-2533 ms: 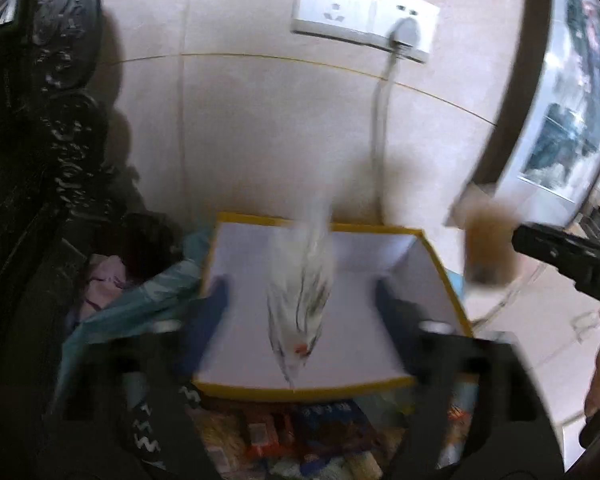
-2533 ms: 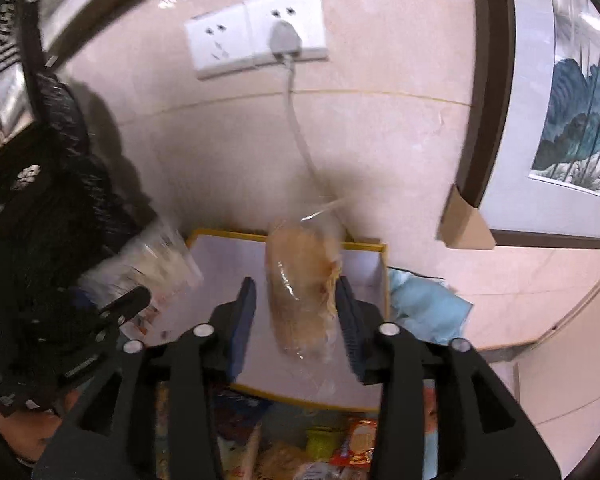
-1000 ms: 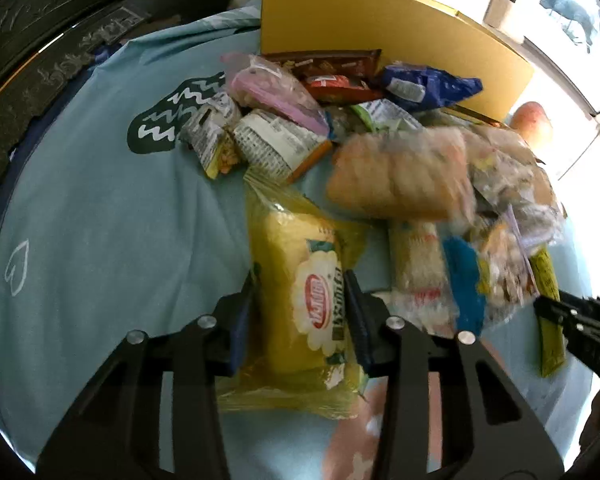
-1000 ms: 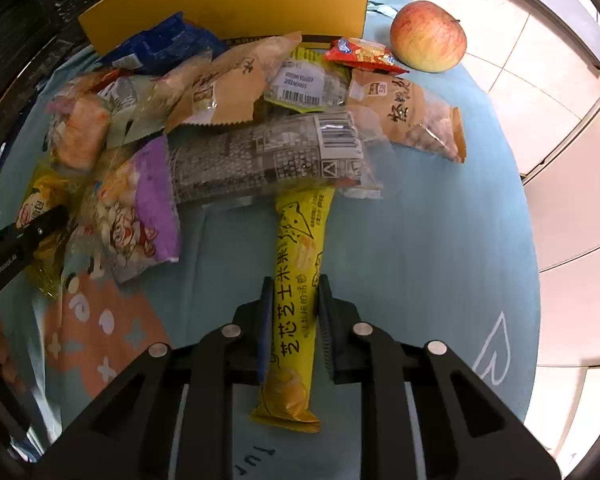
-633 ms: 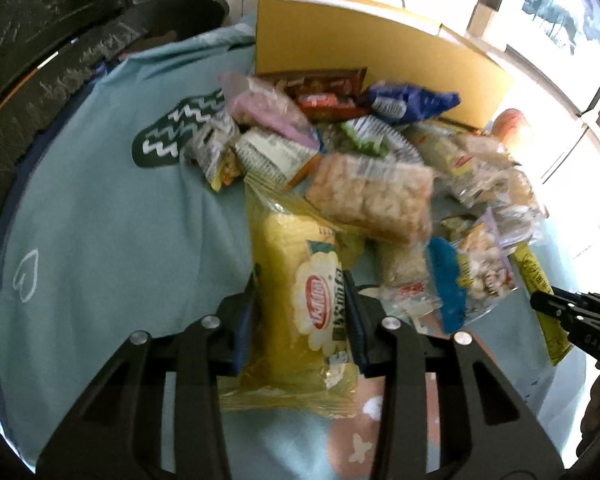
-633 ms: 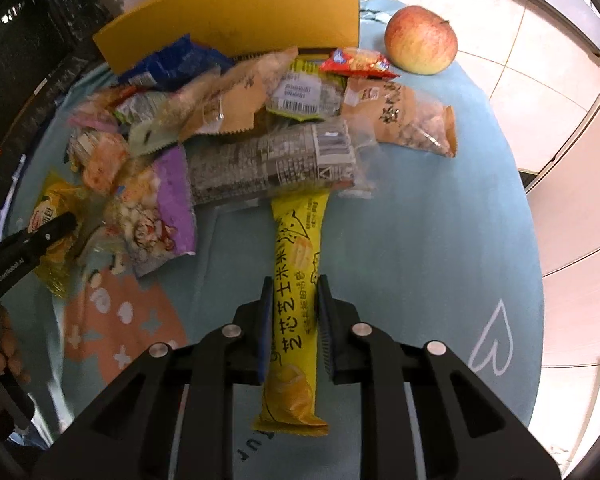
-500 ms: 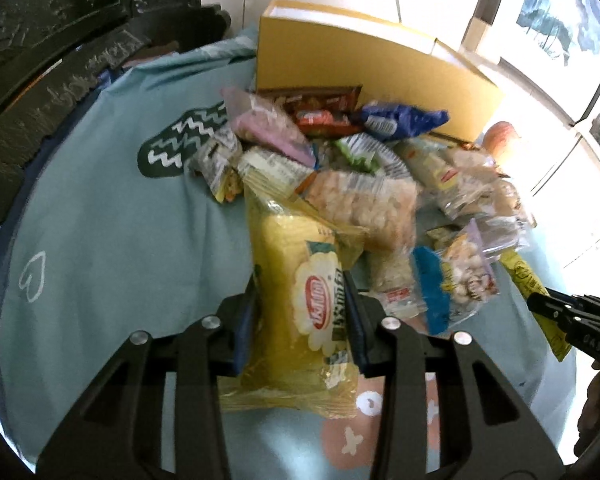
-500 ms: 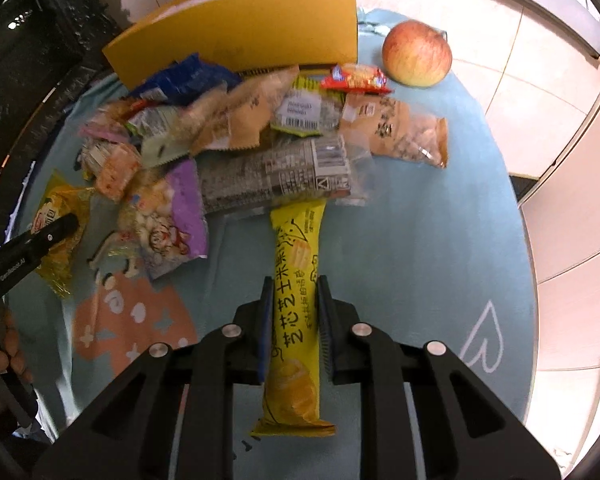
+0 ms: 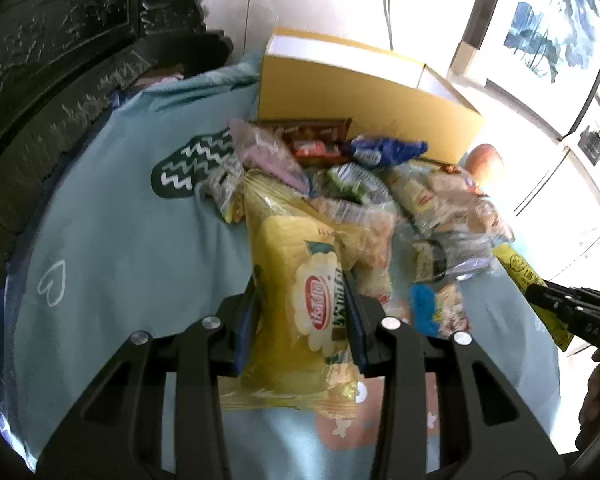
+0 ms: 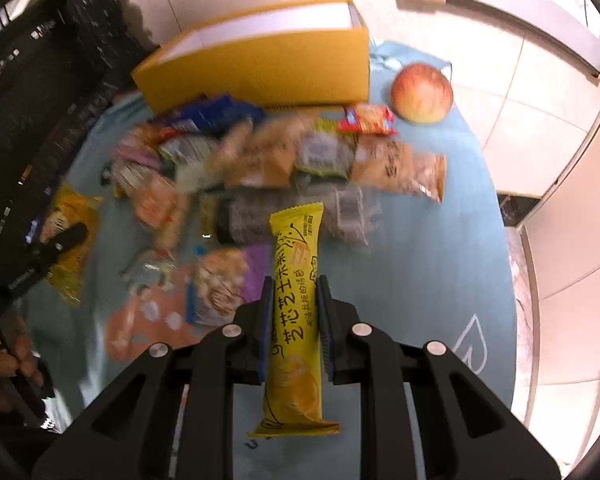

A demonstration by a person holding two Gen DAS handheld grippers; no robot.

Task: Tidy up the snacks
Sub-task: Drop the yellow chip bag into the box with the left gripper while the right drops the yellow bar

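My left gripper is shut on a yellow snack bag with a red logo, held above the table. My right gripper is shut on a long yellow snack bar pack, also lifted. A pile of mixed snack packets lies on the light blue tablecloth; it also shows in the left wrist view. Behind the pile stands an open yellow box, seen from the left too. The right gripper with its bar shows at the left view's right edge.
A red apple sits on the cloth right of the box. Dark carved furniture stands at the left. A tiled wall with a cable is behind the box. The table's right edge drops to pale floor tiles.
Both grippers have risen and pulled back from the pile, each carrying its yellow pack. The box top has come into view. Earlier they held other packs over the box.
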